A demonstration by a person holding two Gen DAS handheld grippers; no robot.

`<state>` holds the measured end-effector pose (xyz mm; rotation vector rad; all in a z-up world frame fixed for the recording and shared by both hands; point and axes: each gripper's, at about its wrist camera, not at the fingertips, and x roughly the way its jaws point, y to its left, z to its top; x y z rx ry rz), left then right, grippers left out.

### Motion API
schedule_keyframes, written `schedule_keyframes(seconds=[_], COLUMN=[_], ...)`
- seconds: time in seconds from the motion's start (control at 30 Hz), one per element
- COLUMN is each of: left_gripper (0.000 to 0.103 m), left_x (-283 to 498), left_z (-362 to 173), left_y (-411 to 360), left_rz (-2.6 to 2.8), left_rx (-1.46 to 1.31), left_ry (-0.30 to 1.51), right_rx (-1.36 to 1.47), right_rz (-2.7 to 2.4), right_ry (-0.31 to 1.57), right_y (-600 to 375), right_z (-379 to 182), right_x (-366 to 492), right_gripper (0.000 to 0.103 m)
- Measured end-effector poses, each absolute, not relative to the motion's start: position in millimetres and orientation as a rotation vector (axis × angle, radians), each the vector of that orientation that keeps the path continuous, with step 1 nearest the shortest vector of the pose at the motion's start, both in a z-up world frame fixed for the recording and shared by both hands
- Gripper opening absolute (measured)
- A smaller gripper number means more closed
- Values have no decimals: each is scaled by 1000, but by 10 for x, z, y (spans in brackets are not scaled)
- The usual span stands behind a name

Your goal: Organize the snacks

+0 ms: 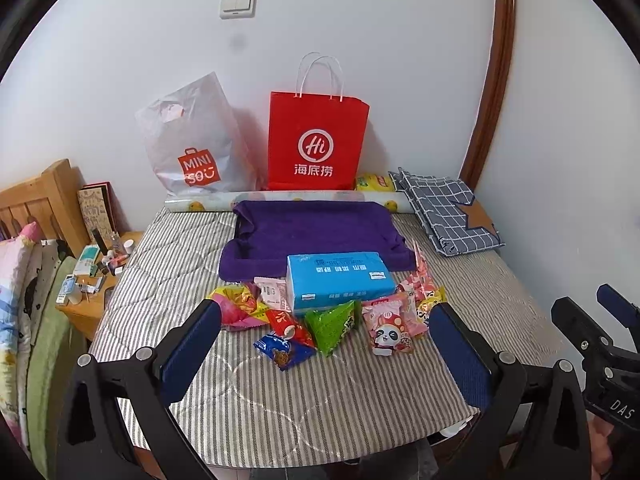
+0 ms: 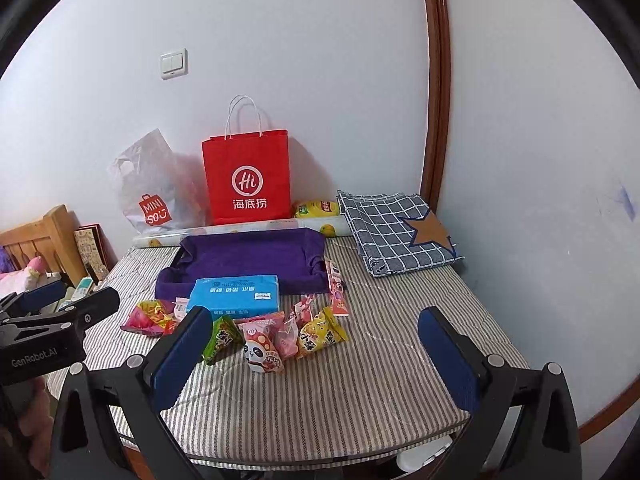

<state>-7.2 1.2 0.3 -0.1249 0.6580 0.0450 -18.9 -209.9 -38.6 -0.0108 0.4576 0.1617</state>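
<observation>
A loose heap of small snack packets [image 1: 332, 320] lies on the striped mattress [image 1: 280, 400], just in front of a blue tissue pack [image 1: 340, 280]. About nine or ten packets show, though overlaps make the count unsure: one green triangular packet [image 1: 332, 326], one panda packet [image 1: 390, 332], one blue packet [image 1: 282, 350], one red packet [image 1: 286, 324], one crumpled pink and yellow wrapper [image 1: 238, 304], one yellow packet [image 2: 320, 334] and several pink ones. Behind the tissue pack, at 12 o'clock, sits one purple fabric tray [image 1: 316, 232], nothing visible inside. Farther back stand one red paper bag [image 1: 318, 148] and one white plastic Miniso bag [image 1: 192, 148], contents hidden. One folded checked cloth [image 1: 448, 212] lies at 2 o'clock. The left gripper [image 1: 324, 350] and right gripper [image 2: 314, 354] both hang over the near mattress with fingers spread wide, holding nothing.
</observation>
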Motion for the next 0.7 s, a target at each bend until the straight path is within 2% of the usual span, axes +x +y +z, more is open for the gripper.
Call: schedule_keyframes(seconds=[0.7], left_gripper=[103], left_x=[-80], left_z=[8], left_y=[-8], left_rz=[41], left_rx=[-121], left_ry=[659], right_rx=[-23], right_rz=[166], right_ry=[453], right_y=[-2033], right_z=[-357], right_x=[-215], right_gripper=[103])
